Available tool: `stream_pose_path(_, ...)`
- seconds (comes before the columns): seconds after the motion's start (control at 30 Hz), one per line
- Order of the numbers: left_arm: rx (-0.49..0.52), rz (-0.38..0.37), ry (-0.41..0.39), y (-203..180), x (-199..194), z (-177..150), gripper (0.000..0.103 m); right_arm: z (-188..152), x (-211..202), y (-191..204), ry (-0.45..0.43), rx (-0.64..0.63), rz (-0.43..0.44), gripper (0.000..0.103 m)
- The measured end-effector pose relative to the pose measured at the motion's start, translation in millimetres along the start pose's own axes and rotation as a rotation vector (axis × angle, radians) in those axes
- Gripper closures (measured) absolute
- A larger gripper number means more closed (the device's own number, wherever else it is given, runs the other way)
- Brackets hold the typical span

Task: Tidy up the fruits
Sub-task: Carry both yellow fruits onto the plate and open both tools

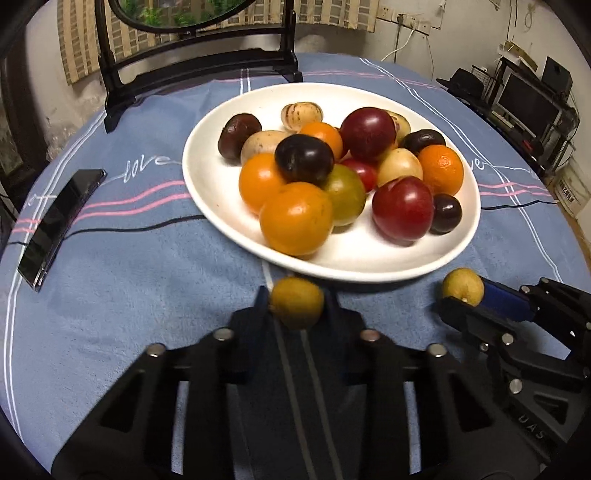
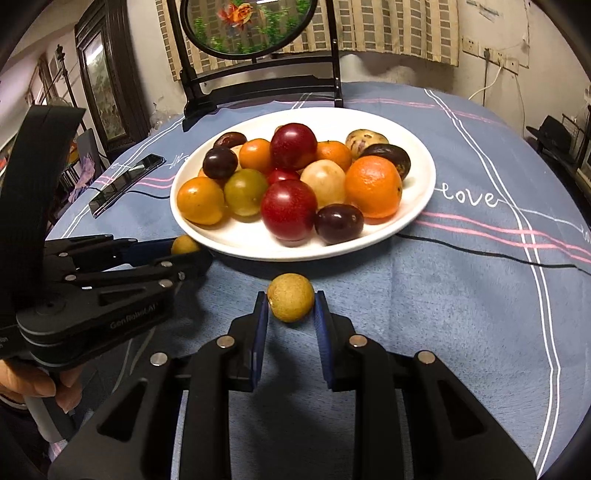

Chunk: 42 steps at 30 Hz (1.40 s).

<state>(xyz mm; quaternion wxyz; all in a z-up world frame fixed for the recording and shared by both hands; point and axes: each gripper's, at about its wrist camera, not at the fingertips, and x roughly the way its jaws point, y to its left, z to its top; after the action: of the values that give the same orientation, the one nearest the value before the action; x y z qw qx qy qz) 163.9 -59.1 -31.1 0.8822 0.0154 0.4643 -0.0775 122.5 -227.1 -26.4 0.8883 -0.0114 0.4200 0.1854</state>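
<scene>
A: The round dark-framed mirror (image 1: 177, 14) at twelve o'clock was cut off by the top edge.

B: The small yellow-brown fruit (image 2: 183, 244) at nine o'clock was half hidden behind black gripper fingers.

Both wrist cameras sit close above the near edge of the bench (image 1: 110, 280), angled down and facing the far wall. Each looks along its own gripper: the left gripper (image 1: 297, 308) and the right gripper (image 2: 291, 306). Both views share the white plate (image 1: 207, 192) and the framed stand (image 2: 258, 88) beyond it.
</scene>
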Motion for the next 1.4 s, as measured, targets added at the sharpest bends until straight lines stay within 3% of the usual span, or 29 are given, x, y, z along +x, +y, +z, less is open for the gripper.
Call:
stream_pose_path(0.2, -0.021, -0.030, 0.015, 2.2, -7.4, -2.0, 0.075, 0.3, -3.7, -2.2, -0.011, 0.016, 0.010, 0.078)
stream_pose_path(0.5, -0.019, -0.056, -0.052, 1.4, -43.5, 0.7, 0.075, 2.6, -26.5, -3.1, -0.061, 0.021, 0.012, 0.078)
stream_pose_path(0.83, 0.015, -0.065, -0.138, -13.2, -67.3, 39.8, 0.075, 47.1, -58.1, 2.6, -0.174, -0.025, 0.003, 0.078)
stream_pose_path(1.33, -0.056, -0.039, -0.094, -5.2, -7.1, 94.6, 0.075, 94.3, 4.1, -12.1, -0.118, -0.042, -0.046, 0.076)
stream_pose_path(1.4, -0.072, -0.032, -0.088, -3.0, -1.1, 96.1, 0.069, 94.8, 9.0, -15.7, -0.115, -0.027, -0.054, 0.076)
